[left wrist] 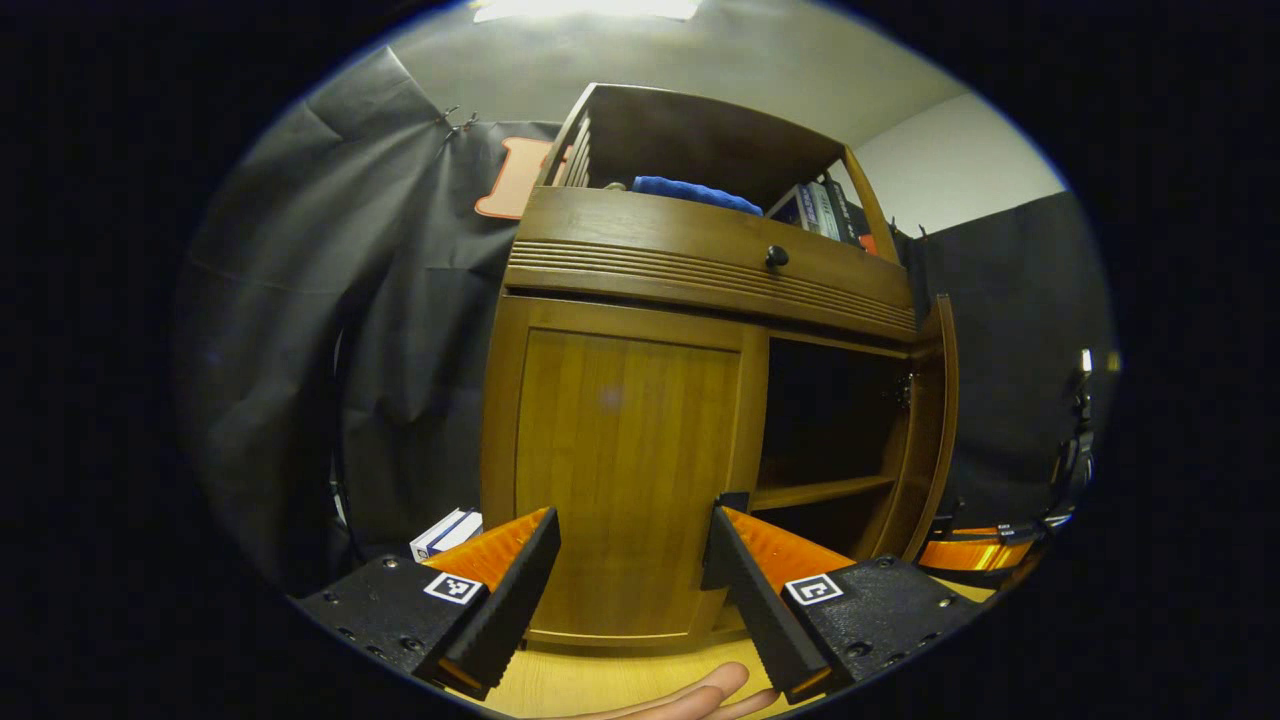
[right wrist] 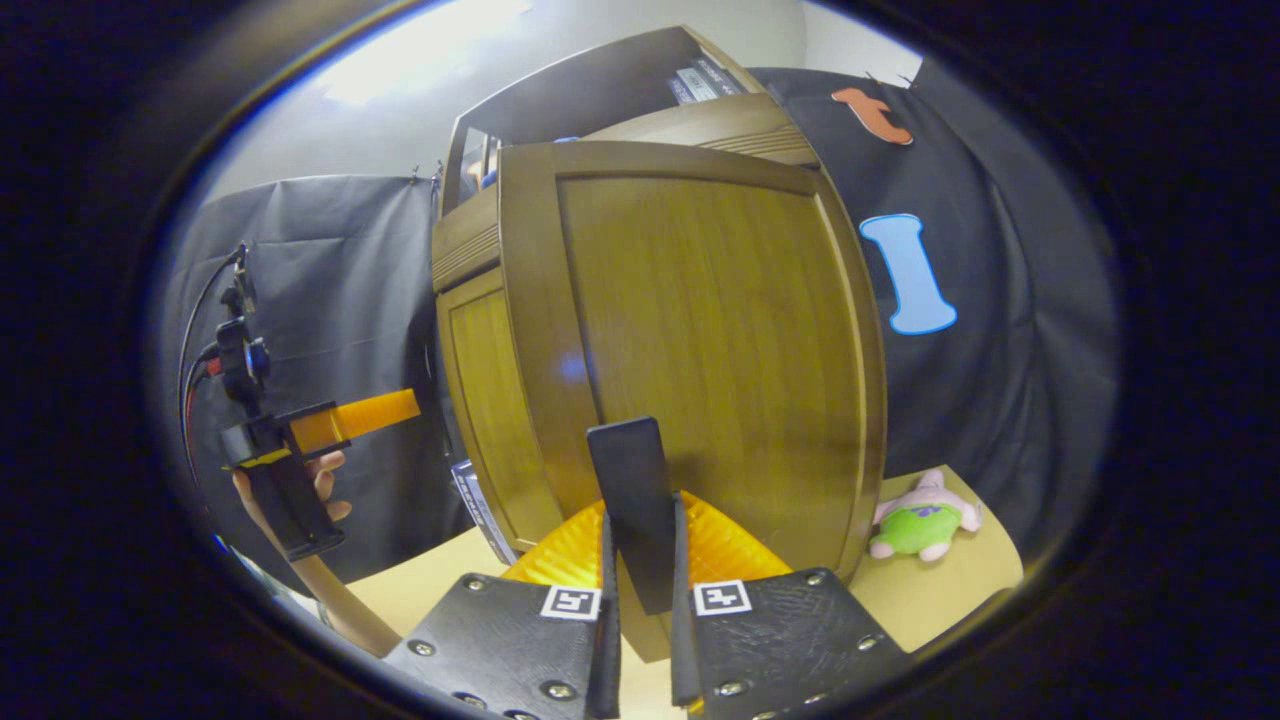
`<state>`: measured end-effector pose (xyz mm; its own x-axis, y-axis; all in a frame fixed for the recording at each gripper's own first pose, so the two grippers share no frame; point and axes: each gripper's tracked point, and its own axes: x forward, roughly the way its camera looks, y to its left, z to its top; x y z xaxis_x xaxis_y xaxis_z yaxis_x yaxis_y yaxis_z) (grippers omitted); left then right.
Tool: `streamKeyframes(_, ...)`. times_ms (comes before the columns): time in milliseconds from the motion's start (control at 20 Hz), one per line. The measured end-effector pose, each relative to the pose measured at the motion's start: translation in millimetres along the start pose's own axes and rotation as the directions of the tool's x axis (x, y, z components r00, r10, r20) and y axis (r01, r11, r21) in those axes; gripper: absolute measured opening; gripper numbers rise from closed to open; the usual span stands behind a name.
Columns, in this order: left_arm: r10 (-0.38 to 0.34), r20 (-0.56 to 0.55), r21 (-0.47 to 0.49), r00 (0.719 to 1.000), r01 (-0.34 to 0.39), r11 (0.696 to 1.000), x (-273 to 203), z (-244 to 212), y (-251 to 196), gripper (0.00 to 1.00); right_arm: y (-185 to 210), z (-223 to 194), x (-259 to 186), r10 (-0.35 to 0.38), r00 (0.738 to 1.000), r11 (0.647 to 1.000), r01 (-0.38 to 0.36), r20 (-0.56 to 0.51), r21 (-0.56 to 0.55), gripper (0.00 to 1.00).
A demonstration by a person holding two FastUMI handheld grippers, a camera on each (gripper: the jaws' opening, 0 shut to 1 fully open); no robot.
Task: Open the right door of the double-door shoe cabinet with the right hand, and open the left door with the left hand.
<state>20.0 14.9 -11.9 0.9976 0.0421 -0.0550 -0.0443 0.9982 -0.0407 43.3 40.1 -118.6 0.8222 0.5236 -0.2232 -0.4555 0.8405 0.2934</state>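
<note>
Brown wooden shoe cabinet (left wrist: pixel 700 300), right door (right wrist: pixel 700 330) swung open, left door (left wrist: pixel 625 470) closed

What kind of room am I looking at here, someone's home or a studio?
Probably a staged recording booth, not a lived-in home: black cloth hangs as walls around a lone wooden shoe cabinet, which stands on a pale wooden platform beside a plush toy.

We see a blue cloth (left wrist: pixel 697 194) and books (left wrist: pixel 822 208) on the shelf, and a plush toy (right wrist: pixel 922 518) on the floor.
</note>
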Motion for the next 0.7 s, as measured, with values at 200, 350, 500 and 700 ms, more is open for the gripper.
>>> streamKeyframes(200, -0.001, -0.007, 0.007, 1.000, 0.001, 1.000, 1.6, -4.5, -6.0, 0.94, -7.8, 1.8, -12.5, -0.024, 1.000, 1.000, 0.024, 0.001, -0.009, 0.20)
streamKeyframes(350, 0.003, 0.000, 0.006, 1.000, -0.003, 1.000, 0.2, -3.7, -3.8, 0.89, -14.4, 2.5, -22.5, -0.061, 0.998, 0.998, 0.061, 0.000, -0.032, 0.20)
streamKeyframes(500, 0.013, 0.014, 0.012, 1.000, -0.014, 1.000, -2.1, 0.1, 0.8, 0.89, -20.9, 4.0, -32.5, -0.118, 0.993, 0.990, 0.118, 0.000, -0.079, 0.19)
streamKeyframes(700, 0.004, 0.029, 0.011, 1.000, -0.004, 1.000, -5.4, 3.9, 0.0, 0.94, -29.3, 7.5, -45.4, -0.192, 0.981, 0.975, 0.193, 0.015, -0.113, 0.19)
